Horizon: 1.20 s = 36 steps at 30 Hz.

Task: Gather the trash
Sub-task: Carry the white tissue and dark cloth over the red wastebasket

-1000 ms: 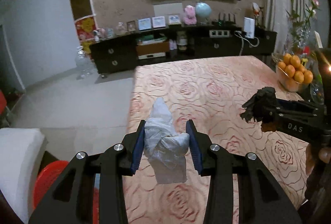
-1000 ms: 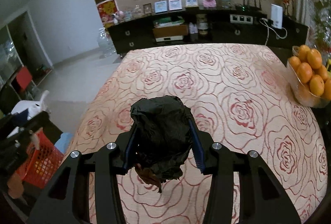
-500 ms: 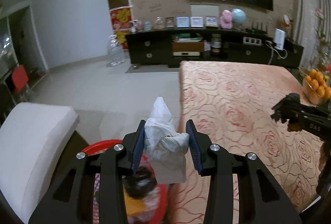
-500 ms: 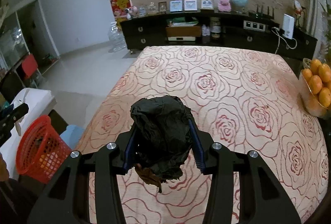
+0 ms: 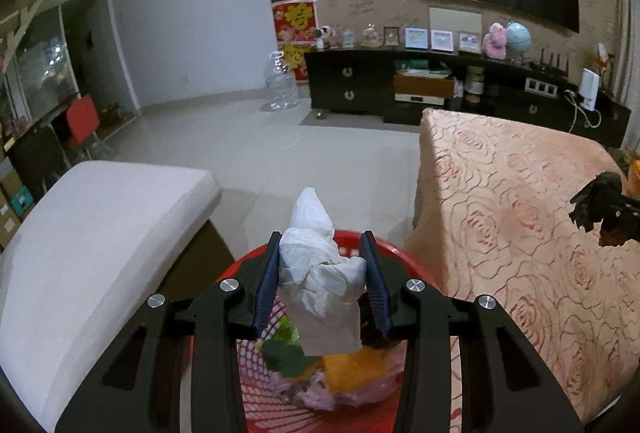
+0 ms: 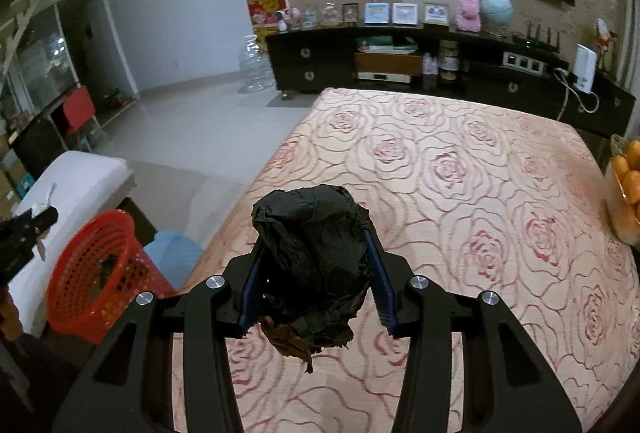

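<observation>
My left gripper [image 5: 322, 265] is shut on a crumpled white wrapper [image 5: 320, 281] and hangs over the red mesh basket [image 5: 276, 389], which holds orange, green and pink rubbish. In the right wrist view that basket [image 6: 96, 273] stands on the floor at the left, beside the table. My right gripper [image 6: 314, 269] is shut on a crumpled black wad [image 6: 312, 257] with a brown scrap hanging below it, above the rose-patterned tablecloth [image 6: 460, 193]. The same black wad [image 5: 596, 205] and right gripper show at the right edge of the left wrist view.
A white cushioned seat [image 5: 88, 253] lies left of the basket. A blue bag [image 6: 176, 257] sits between basket and table. A bowl of oranges [image 6: 628, 189] stands at the table's right edge. A dark TV cabinet [image 6: 400, 65] lines the far wall beyond bare floor.
My left gripper swung left off the table with the white wrapper and now hangs over the red basket. The right gripper drifted left with the black wad; the basket came into its view.
</observation>
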Each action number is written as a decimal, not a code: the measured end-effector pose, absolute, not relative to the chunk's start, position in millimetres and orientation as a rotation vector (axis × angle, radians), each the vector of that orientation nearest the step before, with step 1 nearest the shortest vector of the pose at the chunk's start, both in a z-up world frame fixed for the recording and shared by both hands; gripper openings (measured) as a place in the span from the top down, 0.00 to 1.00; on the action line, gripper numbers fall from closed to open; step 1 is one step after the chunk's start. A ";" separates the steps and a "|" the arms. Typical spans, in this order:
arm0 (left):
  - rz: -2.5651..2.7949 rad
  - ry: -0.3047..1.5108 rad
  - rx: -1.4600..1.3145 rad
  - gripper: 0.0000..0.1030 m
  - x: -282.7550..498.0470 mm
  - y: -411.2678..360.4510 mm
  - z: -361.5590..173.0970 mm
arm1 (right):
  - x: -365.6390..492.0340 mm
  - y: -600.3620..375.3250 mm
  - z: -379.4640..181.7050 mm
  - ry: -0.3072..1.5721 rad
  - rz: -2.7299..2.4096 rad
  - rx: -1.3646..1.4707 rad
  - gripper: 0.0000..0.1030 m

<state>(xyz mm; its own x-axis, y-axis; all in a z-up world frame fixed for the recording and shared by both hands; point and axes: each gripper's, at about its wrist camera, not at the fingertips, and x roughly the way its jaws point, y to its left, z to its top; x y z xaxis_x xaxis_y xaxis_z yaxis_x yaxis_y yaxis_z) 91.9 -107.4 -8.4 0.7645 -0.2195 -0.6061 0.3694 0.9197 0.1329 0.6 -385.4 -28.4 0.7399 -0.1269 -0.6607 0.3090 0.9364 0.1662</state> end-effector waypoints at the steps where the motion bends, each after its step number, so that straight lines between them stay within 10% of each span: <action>1: -0.316 0.628 0.249 0.63 92.3 -103.8 -9.4 | 3.5 -380.4 -27.8 0.701 -0.233 0.271 0.57; 36: -0.232 0.716 0.155 0.63 125.0 -33.1 -25.7 | 99.4 -214.4 40.3 0.646 0.225 0.198 0.57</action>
